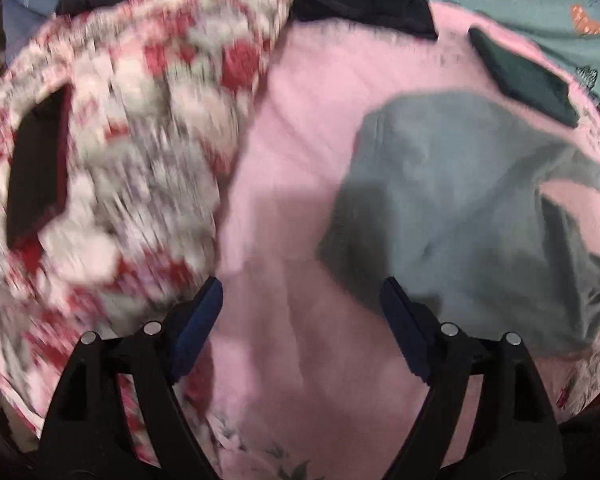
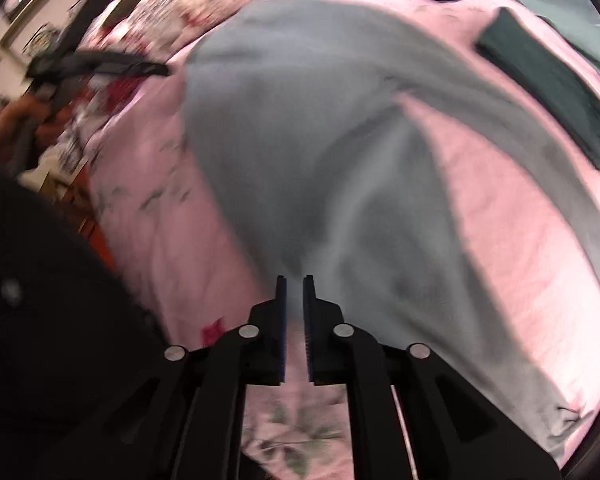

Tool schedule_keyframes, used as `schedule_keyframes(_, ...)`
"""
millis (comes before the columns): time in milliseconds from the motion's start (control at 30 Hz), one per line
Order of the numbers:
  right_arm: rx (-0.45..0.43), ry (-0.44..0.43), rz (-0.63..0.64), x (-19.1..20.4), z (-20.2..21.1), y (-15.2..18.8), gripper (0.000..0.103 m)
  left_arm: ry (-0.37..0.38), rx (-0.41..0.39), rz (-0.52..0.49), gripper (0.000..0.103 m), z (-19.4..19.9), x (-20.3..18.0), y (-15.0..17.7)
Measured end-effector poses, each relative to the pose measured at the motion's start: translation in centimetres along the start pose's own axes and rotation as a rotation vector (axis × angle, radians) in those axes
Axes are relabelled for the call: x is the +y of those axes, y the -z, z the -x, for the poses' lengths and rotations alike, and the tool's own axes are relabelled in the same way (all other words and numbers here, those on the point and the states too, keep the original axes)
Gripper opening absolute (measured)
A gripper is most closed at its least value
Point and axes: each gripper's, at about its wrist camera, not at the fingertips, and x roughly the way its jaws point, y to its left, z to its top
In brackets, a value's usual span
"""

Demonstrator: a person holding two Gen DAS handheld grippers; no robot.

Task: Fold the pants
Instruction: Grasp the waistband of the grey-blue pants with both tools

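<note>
The grey pants [image 2: 340, 152] lie spread on a pink bedsheet [image 1: 300, 120], legs splayed apart in the right wrist view; the left wrist view catches only one part of them. The right gripper [image 2: 295, 304] hangs over the pants with its fingers a narrow gap apart, nothing clamped. The left gripper [image 1: 300, 320] has its fingers wide apart over bare sheet, beside a red-and-white floral blanket [image 1: 120, 140]. A dark folded garment [image 1: 524, 76] lies beyond.

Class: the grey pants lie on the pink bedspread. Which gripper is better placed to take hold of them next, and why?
Probably the right gripper: its narrow-set fingers hang directly over the grey pants. The left gripper is open over bare pink bedspread, pants beside it.
</note>
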Motion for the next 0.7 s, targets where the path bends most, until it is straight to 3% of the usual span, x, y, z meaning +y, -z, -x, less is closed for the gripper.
schedule_keyframes(33, -0.063, 0.021, -0.026, -1.1, 1.4, -0.7, 0.044, 0.005, -0.044, -0.008, 0.086, 0.7, -0.2, -1.5)
schedule_keyframes(67, -0.103, 0.039, -0.042, -2.1, 2.0, -1.5, 0.049, 0.009, -0.074, -0.015, 0.087, 0.9, -0.5, -2.8)
schedule_keyframes(133, -0.146, 0.079, -0.071, -4.8, 2.6, -3.6, 0.049, 0.032, -0.132, -0.022, 0.087, 0.6, -1.2, -6.4)
schedule_keyframes(267, -0.198, 0.140, -0.147, -9.7, 2.4, -7.8, 0.049, 0.104, -0.145, -0.030, 0.084, -2.2, -2.6, -12.6)
schedule_keyframes(300, -0.201, 0.130, -0.174, -10.7, 2.2, -8.6, 0.049, 0.117, -0.133, -0.033, 0.080, -3.4, -3.0, -13.9)
schedule_keyframes(367, -0.203, 0.113, -0.195, -12.2, 1.3, -10.5, 0.049, 0.166, -0.063, -0.051, 0.043, -6.3, -3.5, -15.7)
schedule_keyframes(433, -0.188, 0.107, -0.160, -12.3, -0.1, -12.5, 0.049, 0.198, 0.022, -0.073, 0.029, -9.4, -4.0, -16.8)
schedule_keyframes(533, -0.164, 0.059, -0.097, -11.6, -2.2, -14.9, 0.049, 0.249, 0.115, -0.164, 0.029, -11.7, -5.5, -16.4)
schedule_keyframes(700, -0.131, 0.019, -0.042, -9.8, -5.1, -17.5, 0.049, 0.274, 0.164, -0.309, 0.029, -12.8, -7.4, -14.5)
